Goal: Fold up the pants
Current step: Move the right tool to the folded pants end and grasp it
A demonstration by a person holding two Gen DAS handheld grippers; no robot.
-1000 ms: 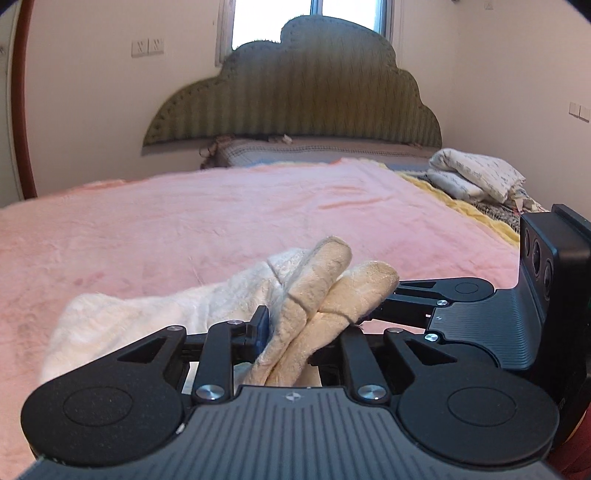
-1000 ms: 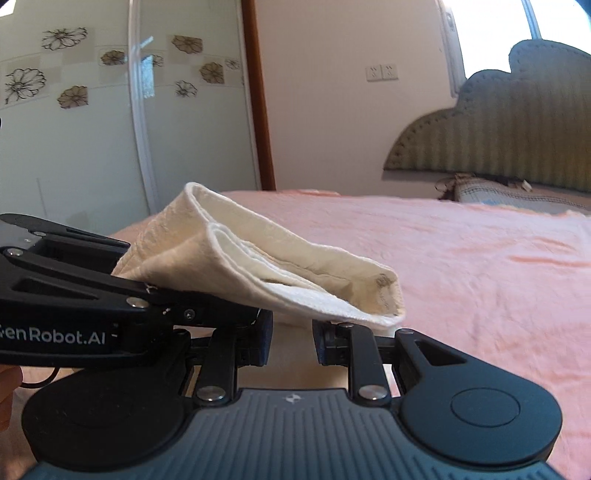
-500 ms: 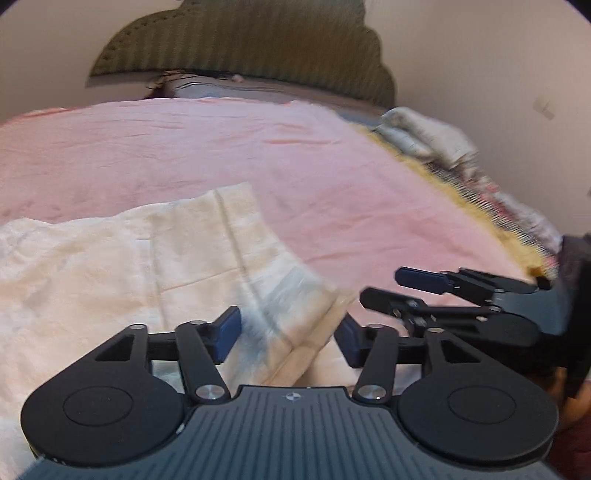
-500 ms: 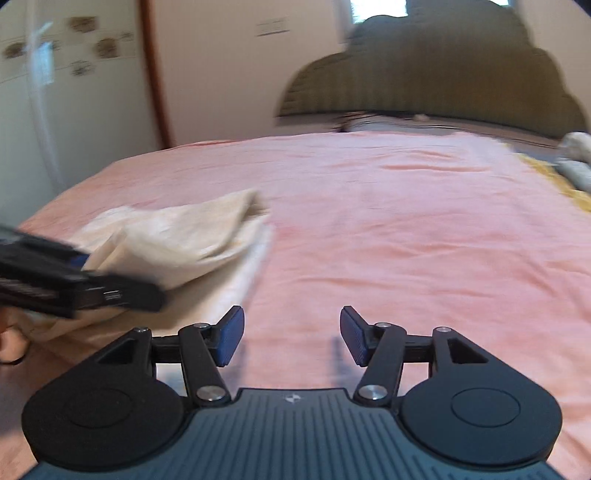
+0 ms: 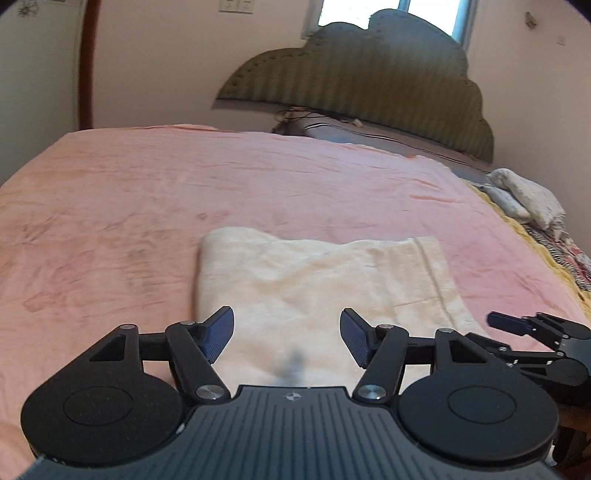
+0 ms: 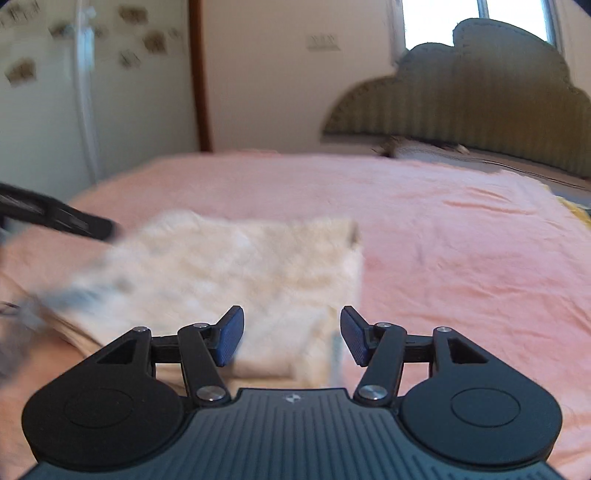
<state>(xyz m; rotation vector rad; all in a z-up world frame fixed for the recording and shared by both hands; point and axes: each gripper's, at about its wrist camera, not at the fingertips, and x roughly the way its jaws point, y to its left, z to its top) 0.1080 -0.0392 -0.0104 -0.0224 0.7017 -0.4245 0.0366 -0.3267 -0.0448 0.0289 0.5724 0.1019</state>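
Pants (image 5: 314,280), cream-coloured and folded into a flat, roughly rectangular bundle, are seen lying on the pink blanket (image 5: 147,192) that covers the bed, towards its near edge. In the left wrist view the bundle is laid out straight ahead of the left gripper (image 5: 287,338), with a hemmed band shown along its right side. The jaws of the left gripper are held well apart and have just been opening; the cloth is seen beyond and beneath the gap, but nothing is gripped and the blue pads (image 5: 221,332) are not pressed on it. The right gripper (image 6: 291,334) is likewise held apart over the near right corner of the bundle, where stacked layers are visible at the folded edge; its jaws were opened within the last second and nothing is clasped between them. Its fingers are also seen at the lower right of the left wrist view, just beside the bundle. A padded green headboard (image 5: 369,77) is set against the far wall beneath a window (image 5: 388,11). A folded patterned cloth (image 5: 524,199) is laid at the right edge of the bed, well apart from the pants.
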